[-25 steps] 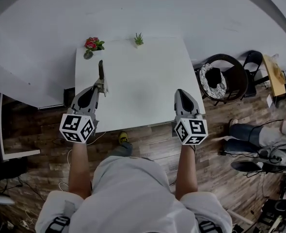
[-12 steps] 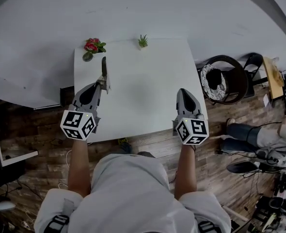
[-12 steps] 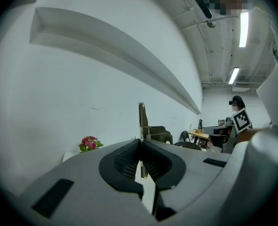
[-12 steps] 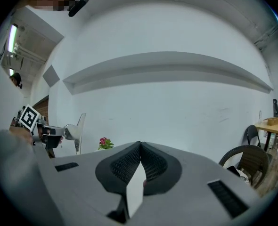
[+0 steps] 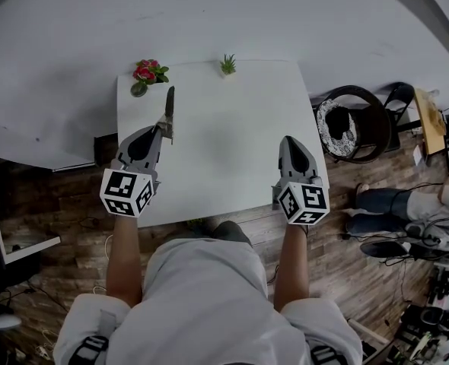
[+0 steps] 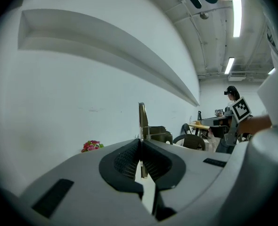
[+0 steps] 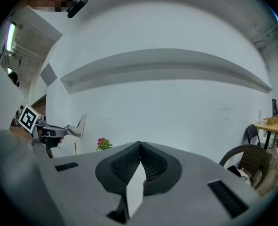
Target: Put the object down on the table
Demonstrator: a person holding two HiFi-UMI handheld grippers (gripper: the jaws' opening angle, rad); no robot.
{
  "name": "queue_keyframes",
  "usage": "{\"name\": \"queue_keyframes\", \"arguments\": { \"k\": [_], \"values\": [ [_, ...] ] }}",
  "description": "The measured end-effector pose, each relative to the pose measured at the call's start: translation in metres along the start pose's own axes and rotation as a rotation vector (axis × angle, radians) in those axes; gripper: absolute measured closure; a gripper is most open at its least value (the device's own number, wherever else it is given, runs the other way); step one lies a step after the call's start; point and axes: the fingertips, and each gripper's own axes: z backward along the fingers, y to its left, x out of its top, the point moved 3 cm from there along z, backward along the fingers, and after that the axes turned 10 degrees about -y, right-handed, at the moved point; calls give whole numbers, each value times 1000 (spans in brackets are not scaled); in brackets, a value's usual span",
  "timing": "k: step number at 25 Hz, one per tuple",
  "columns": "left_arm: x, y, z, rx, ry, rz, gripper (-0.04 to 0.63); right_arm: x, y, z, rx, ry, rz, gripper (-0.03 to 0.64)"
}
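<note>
My left gripper [image 5: 163, 130] is shut on the handle end of a flat metal-bladed tool [image 5: 169, 103], which sticks out over the left part of the white table [image 5: 224, 150]. The left gripper view shows the blade [image 6: 142, 120] edge-on and upright beyond the closed jaws of that gripper [image 6: 140, 144]. In the right gripper view the tool [image 7: 78, 132] appears far left, broad side on. My right gripper [image 5: 288, 140] hovers above the table's right front part, shut with nothing in it; its pads [image 7: 129, 163] meet at the tip.
A pot of red flowers [image 5: 147, 72] and a small green plant [image 5: 227, 64] stand along the table's far edge by the white wall. A round wicker chair [image 5: 348, 125] is to the right, and a seated person's legs [image 5: 388, 207] lie further right on the wooden floor.
Both grippers have moved forward over the table toward the wall. The tool went along in the left gripper's grip; its tip now lies nearer the flowers.
</note>
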Motion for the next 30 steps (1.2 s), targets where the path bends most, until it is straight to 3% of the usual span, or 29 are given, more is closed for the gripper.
{"name": "queue_keyframes", "arguments": {
  "k": [13,30],
  "values": [
    [-12,-8,-25,3,53,-68,575,-7,-10,-18,32,-11,-26,609],
    [-40,-28,-76,-43,211,-396,575,-22,-39,-46,65,-13,-85,609]
  ]
}}
